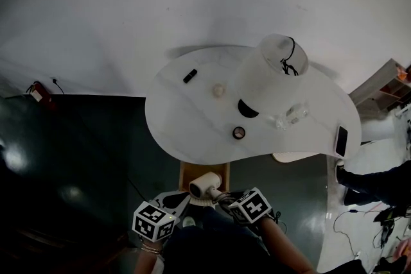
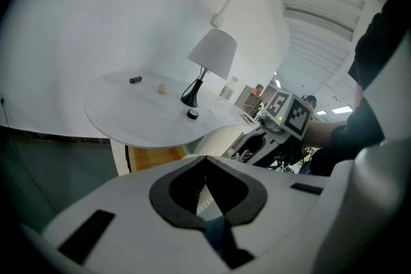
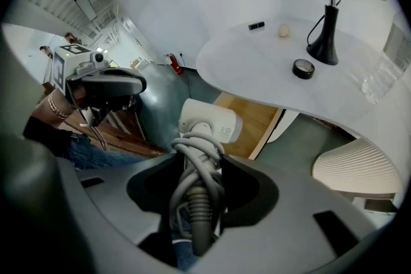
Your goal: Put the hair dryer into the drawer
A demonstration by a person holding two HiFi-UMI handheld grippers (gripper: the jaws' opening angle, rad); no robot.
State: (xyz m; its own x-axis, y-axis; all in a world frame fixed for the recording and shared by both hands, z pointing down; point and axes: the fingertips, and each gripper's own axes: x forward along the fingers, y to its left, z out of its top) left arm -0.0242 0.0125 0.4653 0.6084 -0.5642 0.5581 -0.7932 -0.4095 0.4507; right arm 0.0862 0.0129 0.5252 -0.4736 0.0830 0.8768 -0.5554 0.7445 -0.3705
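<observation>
- so the right hand-held gripper point(image 3: 202, 167) is clamped on the hair dryer point(image 3: 209, 125) by its handle, low centre of the frame. The wrapped cord buries most of the handle, so the actual pad contact is hard to see
- the dryer hangs at the open drawer point(image 1: 189, 170), which is mostly tucked under the desk point(image 1: 192, 125) edge, so only a strip of wood shows
- can't tell if it's over the drawer or just short of it
- the left hand-held gripper point(image 2: 205, 160) has its jaw tips together with nothing in them, at the bottom left of the head view
</observation>
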